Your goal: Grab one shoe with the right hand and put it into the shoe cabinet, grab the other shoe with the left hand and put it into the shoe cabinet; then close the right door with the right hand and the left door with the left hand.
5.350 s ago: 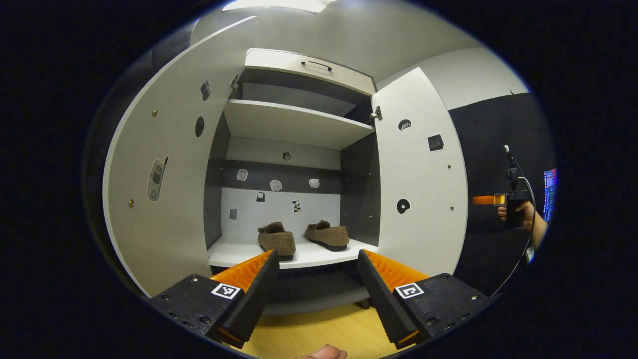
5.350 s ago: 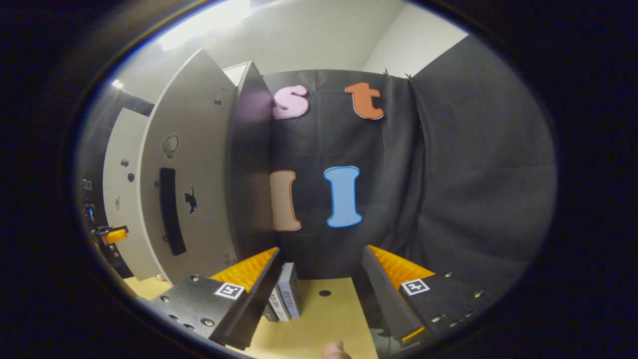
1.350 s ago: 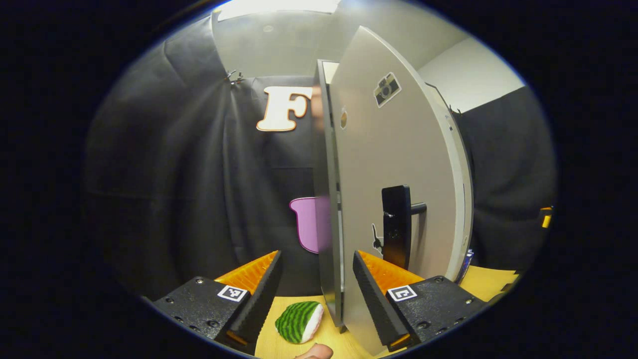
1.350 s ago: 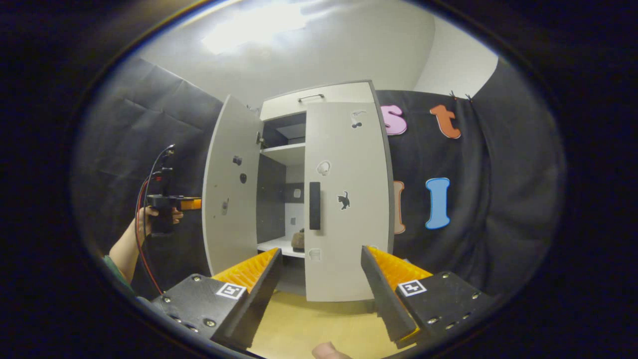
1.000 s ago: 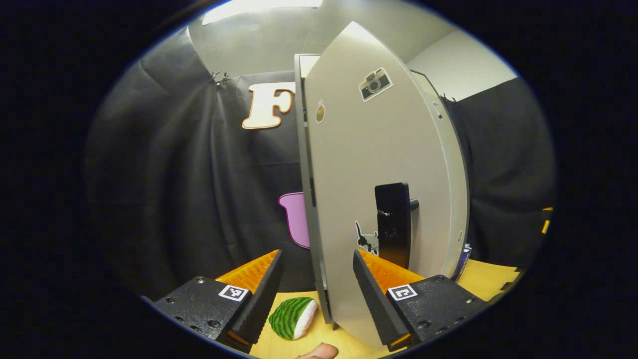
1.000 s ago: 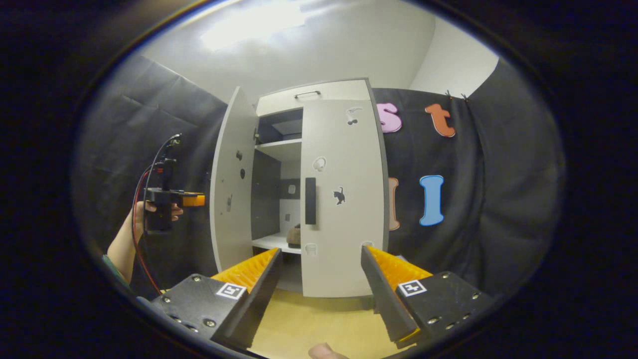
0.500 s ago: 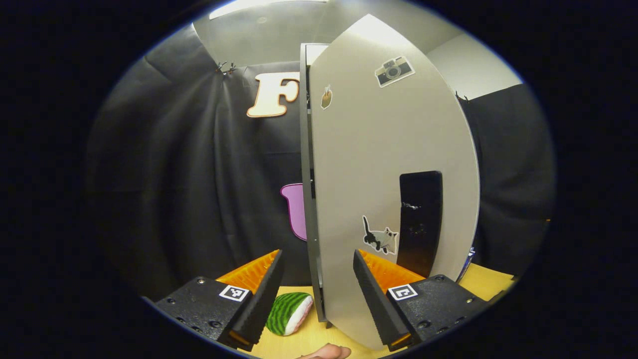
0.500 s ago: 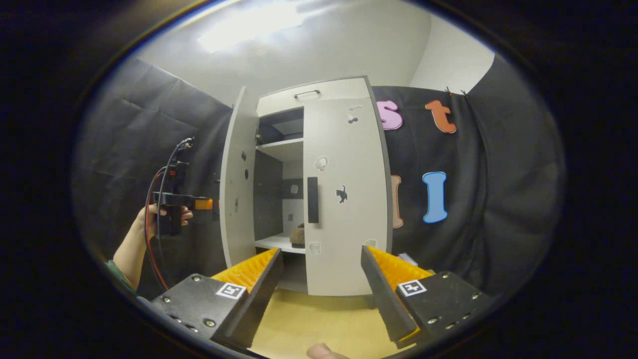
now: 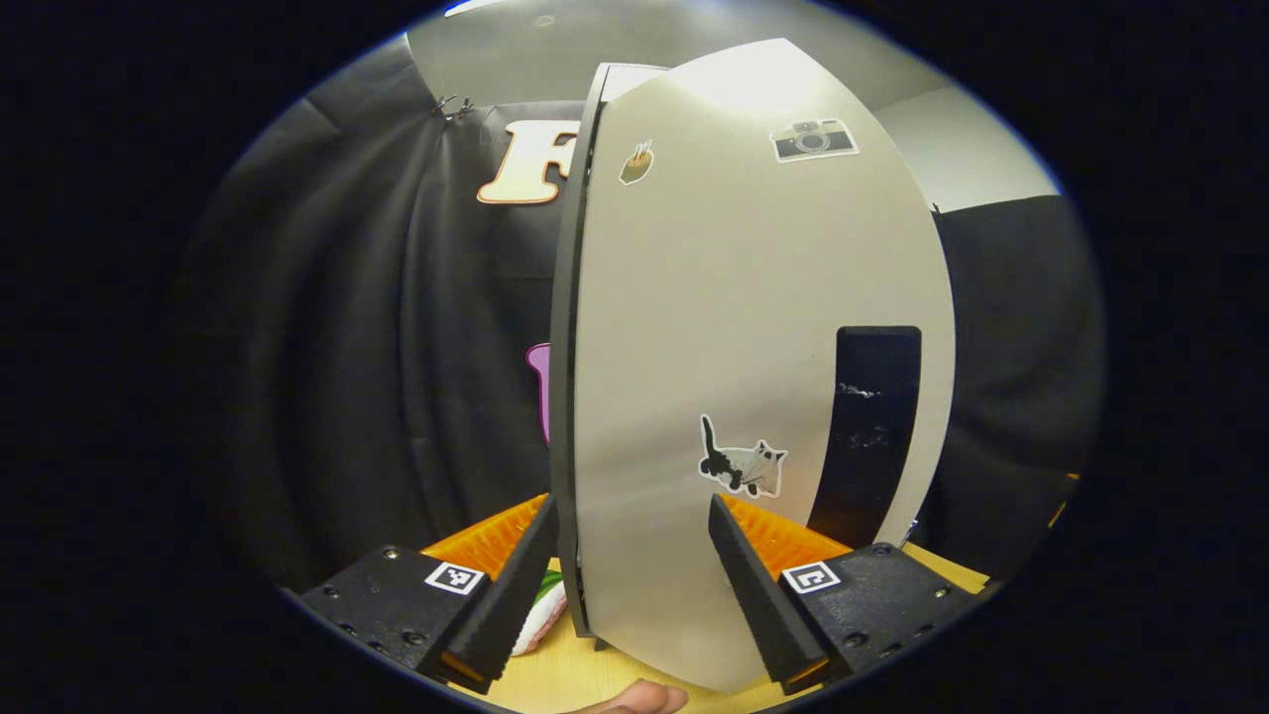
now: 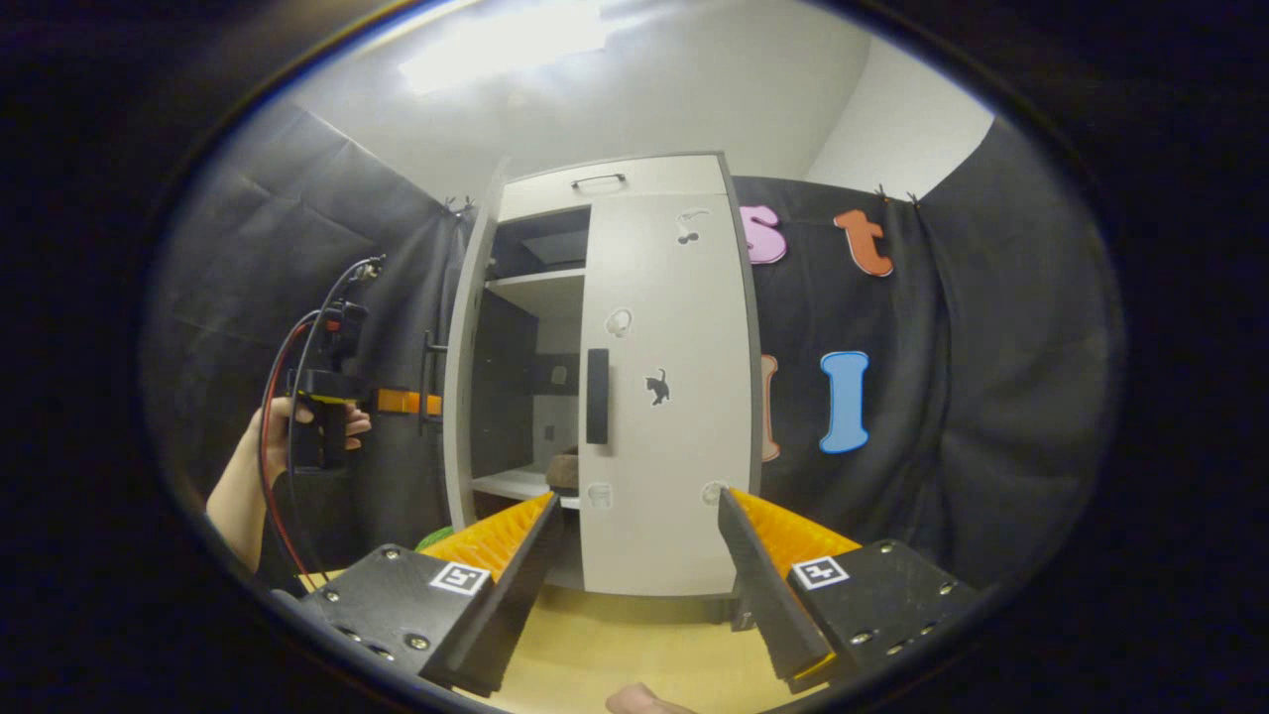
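In the right gripper view the white shoe cabinet (image 10: 615, 183) stands ahead. Its right door (image 10: 674, 446), with a black handle (image 10: 597, 395), lies flat against the front. Its left door (image 10: 459, 377) is still ajar and nearly edge-on. Through the gap one brown shoe (image 10: 563, 468) rests on the lower shelf. A hand holds my left gripper (image 10: 411, 402) against the left door's outer face. In the left gripper view that door (image 9: 734, 327) looms close, with its black handle (image 9: 872, 426). My left gripper (image 9: 632, 560) is open there. My right gripper (image 10: 634, 555) is open and holds nothing, back from the cabinet.
A green striped watermelon-like toy (image 9: 540, 600) lies on the wooden floor (image 10: 634, 635) by the left door's foot. Black cloth walls close in on both sides of the cabinet. A red cable hangs from the left gripper's handle (image 10: 322, 436).
The right door has been swung shut. The left door has turned further toward the cabinet, pushed by my left gripper. My right gripper has stayed open and nearly still.
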Demonstrator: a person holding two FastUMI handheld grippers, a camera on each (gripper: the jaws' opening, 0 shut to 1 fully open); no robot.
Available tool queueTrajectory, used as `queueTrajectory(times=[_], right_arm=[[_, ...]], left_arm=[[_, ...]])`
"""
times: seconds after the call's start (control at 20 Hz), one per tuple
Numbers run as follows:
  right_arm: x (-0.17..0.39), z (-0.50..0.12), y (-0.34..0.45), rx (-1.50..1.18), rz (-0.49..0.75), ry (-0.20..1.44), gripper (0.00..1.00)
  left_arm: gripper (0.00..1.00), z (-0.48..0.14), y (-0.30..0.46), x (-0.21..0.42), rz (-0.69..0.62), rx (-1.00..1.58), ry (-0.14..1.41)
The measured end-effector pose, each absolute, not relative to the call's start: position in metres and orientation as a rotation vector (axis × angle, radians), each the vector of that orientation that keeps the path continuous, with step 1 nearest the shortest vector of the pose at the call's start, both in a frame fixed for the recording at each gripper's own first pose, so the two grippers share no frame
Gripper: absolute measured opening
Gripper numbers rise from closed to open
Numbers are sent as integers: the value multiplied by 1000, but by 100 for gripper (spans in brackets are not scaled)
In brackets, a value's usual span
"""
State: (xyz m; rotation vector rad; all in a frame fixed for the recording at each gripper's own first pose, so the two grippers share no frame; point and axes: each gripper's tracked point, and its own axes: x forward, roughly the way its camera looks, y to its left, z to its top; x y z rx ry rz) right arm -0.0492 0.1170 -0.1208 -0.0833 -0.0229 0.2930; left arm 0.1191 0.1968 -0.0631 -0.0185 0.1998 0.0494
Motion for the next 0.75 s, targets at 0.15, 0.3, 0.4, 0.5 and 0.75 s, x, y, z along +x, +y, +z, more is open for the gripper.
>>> queueTrajectory(times=[0.15,0.3,0.4,0.5,0.75], right_arm=[[-40,-119,107,-101,251,-37,95],[-36,-120,106,-92,247,-31,95],[-34,-122,104,-88,243,-22,95],[-35,-122,103,-92,243,-20,95],[-34,-119,104,-96,246,-21,95]], left_arm=[[96,-65,197,118,68,-2,191],[96,-69,193,114,67,-23,209],[97,-70,195,109,92,-25,226],[97,-70,194,108,101,-40,228],[94,-67,197,102,138,-36,208]])
